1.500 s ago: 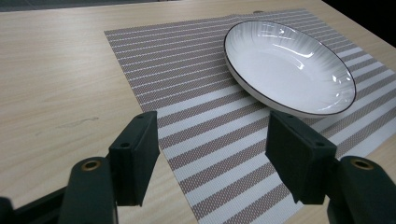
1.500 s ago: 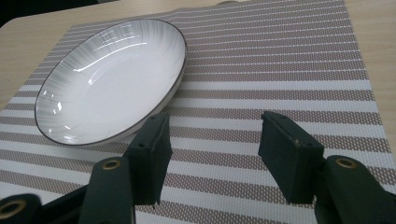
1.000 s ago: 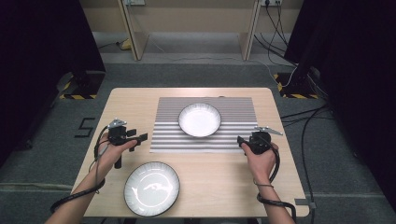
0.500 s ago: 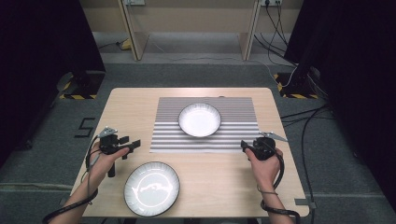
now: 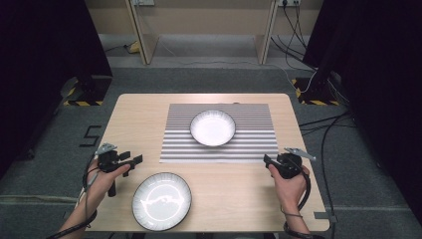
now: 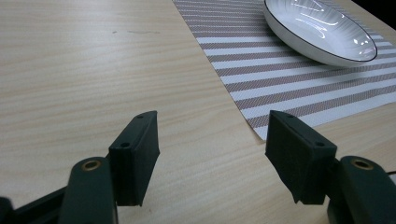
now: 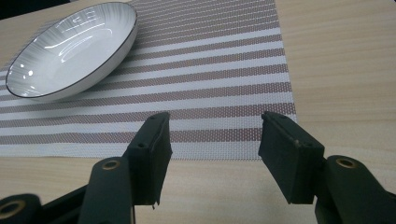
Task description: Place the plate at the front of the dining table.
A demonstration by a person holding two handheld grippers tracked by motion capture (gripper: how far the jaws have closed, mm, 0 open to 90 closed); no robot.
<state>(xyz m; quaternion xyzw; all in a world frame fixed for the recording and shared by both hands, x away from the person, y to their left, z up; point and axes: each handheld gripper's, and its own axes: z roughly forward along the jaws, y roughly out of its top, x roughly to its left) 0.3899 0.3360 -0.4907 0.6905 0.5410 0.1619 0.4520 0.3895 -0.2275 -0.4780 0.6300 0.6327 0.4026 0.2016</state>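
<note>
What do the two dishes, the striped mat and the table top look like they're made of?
Both the bowl and the plate look like glazed ceramic: white, glossy highlights, thin dark rims. The placemat seems woven vinyl or fabric, with a visible mesh. The table looks like matte, pale wood-grain laminate.

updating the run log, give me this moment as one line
left gripper: open, empty | right gripper: open, empty | bowl: on striped mat | plate: near table edge

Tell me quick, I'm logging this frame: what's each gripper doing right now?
Left gripper: open, holding nothing, over bare table beside the striped mat.
Right gripper: open, holding nothing, at the mat's near edge.
</note>
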